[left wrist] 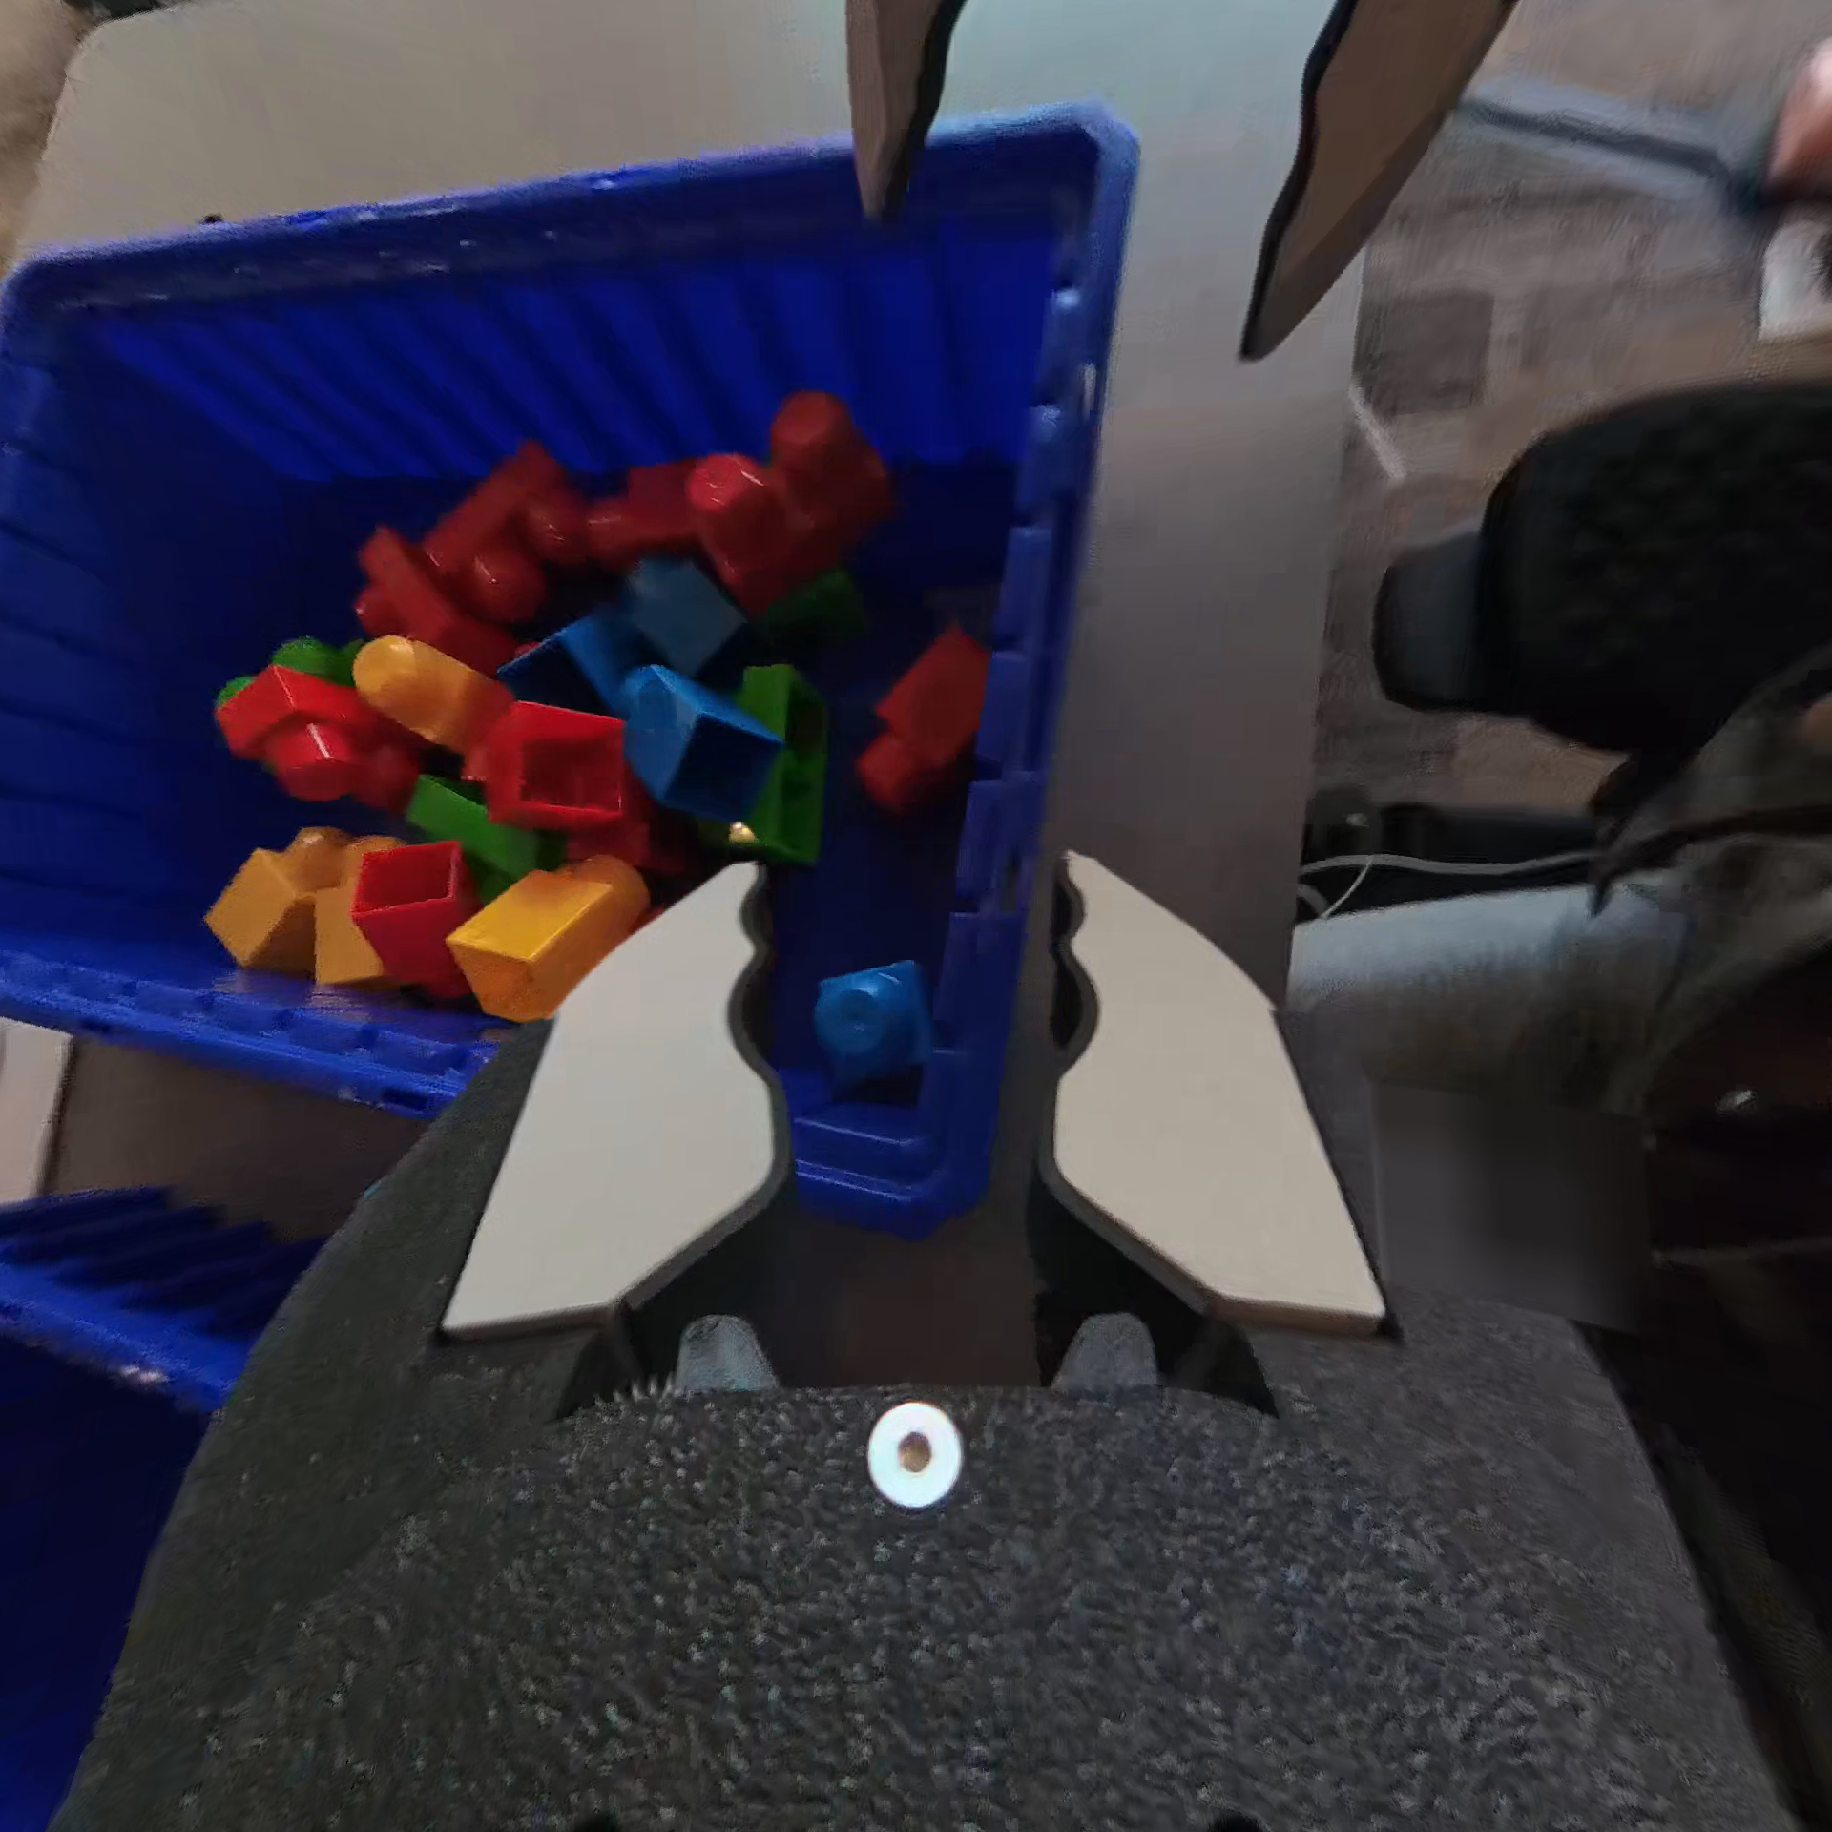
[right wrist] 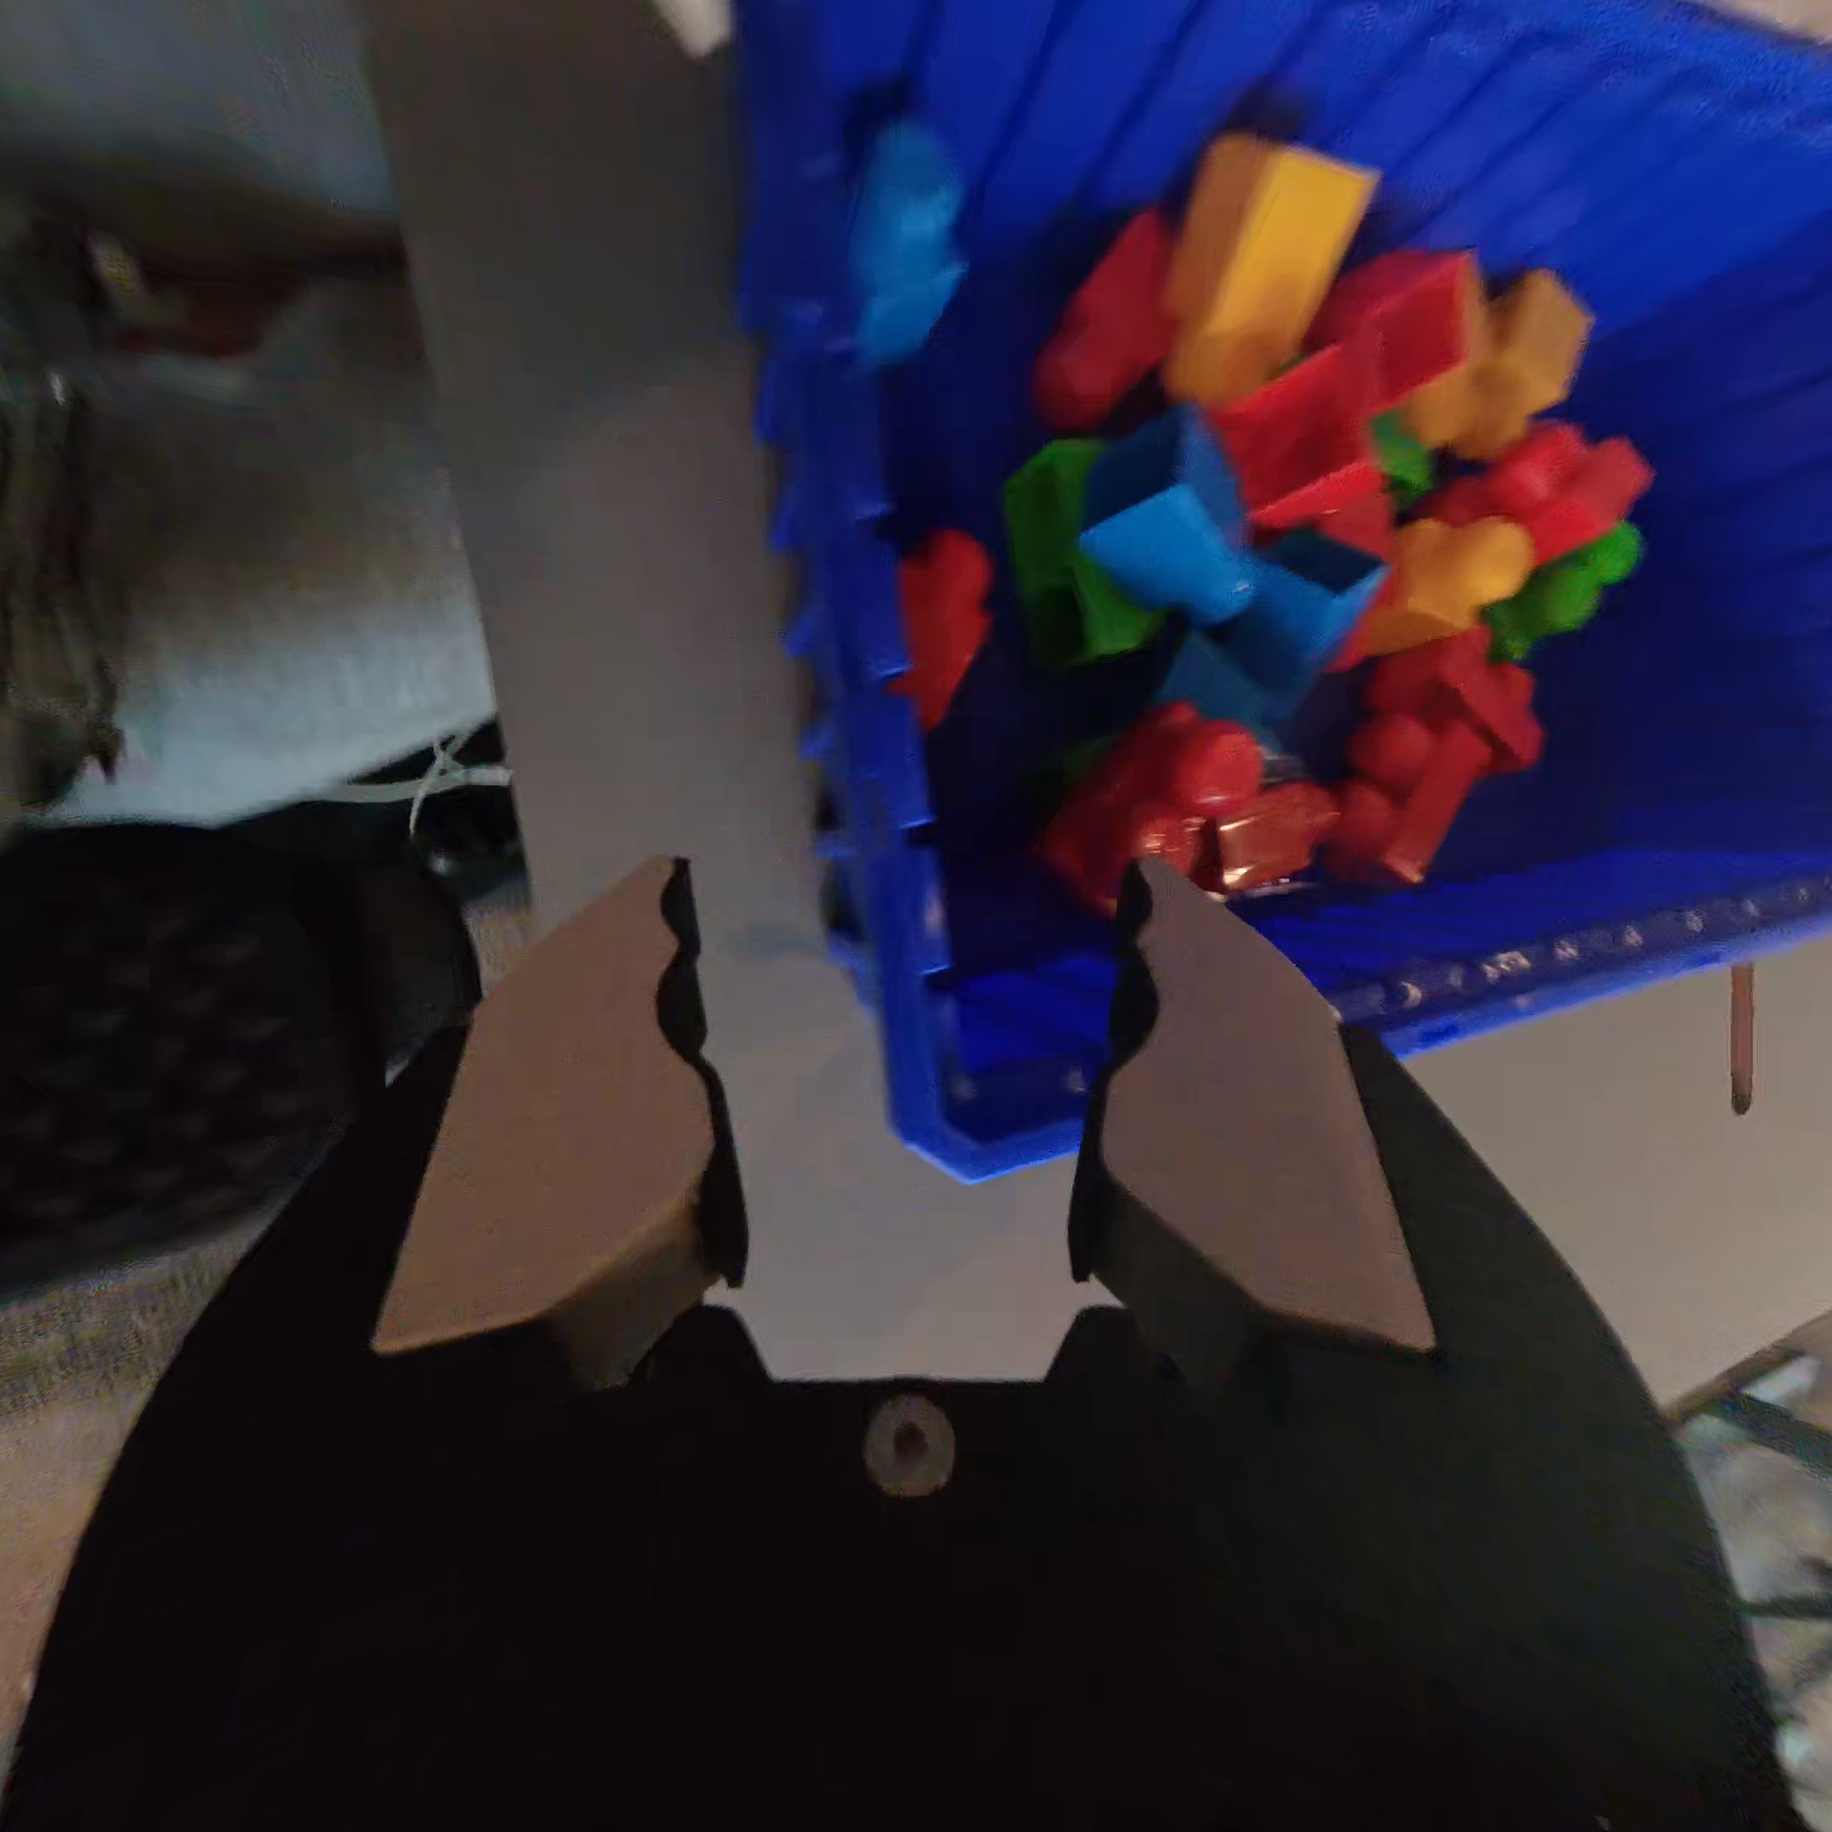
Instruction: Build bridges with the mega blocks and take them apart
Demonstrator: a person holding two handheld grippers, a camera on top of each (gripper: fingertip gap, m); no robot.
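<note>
A blue bin (left wrist: 1081,496) on a pale table holds a loose pile of red, yellow, green and blue mega blocks (left wrist: 555,753). One blue block (left wrist: 872,1021) lies alone in the near corner, and a red block (left wrist: 927,724) lies by the right wall. My left gripper (left wrist: 912,872) is open and empty, its fingers on either side of that wall near the corner. My right gripper (left wrist: 1061,278) shows at the top, open, at the wall's far end. In the right wrist view the right gripper (right wrist: 907,862) is open and empty around the bin (right wrist: 862,793) corner, with the pile (right wrist: 1289,515) beyond.
A second blue bin (left wrist: 119,1279) sits at the lower left. A black office chair (left wrist: 1636,565) stands off the table's edge, also seen in the right wrist view (right wrist: 149,1041). A thin rod (right wrist: 1740,1041) lies on the table by the bin. Both views are motion-blurred. The left gripper's tips are roughly 15 cm from the right gripper's.
</note>
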